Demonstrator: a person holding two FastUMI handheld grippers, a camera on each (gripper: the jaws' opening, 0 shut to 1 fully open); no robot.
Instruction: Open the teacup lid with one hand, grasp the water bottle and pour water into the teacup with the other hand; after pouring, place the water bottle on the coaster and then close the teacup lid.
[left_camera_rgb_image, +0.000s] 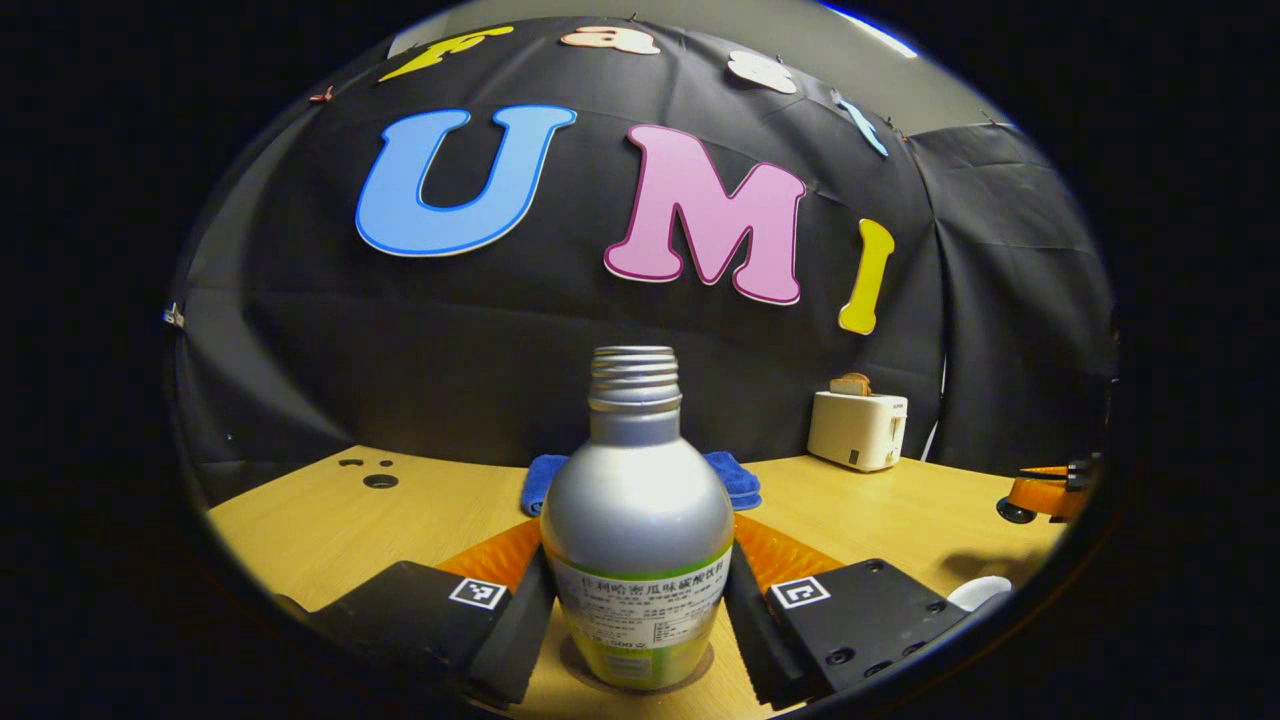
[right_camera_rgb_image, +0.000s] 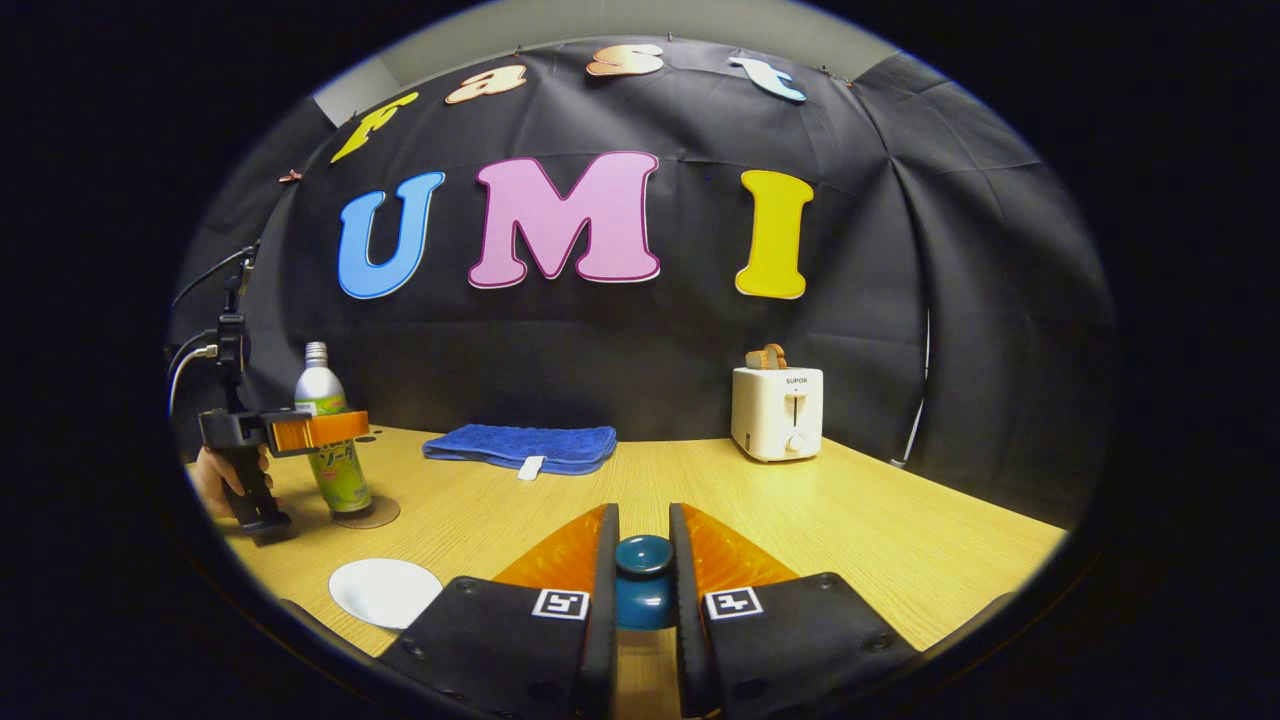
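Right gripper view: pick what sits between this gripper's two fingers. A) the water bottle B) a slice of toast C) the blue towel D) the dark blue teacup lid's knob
D: in the right gripper view the right gripper has both fingers pressed against the round knob of the teacup lid; the water bottle stands far off, and the blue towel lies by the wall.

The left tool (left_camera_rgb_image: 640, 610) sits low with one finger on each side of the bottle (left_camera_rgb_image: 637, 520). The right tool (right_camera_rgb_image: 643, 590) is squeezed tight on the lid knob (right_camera_rgb_image: 643, 555). A hand (right_camera_rgb_image: 215, 480) holds the left tool far left.
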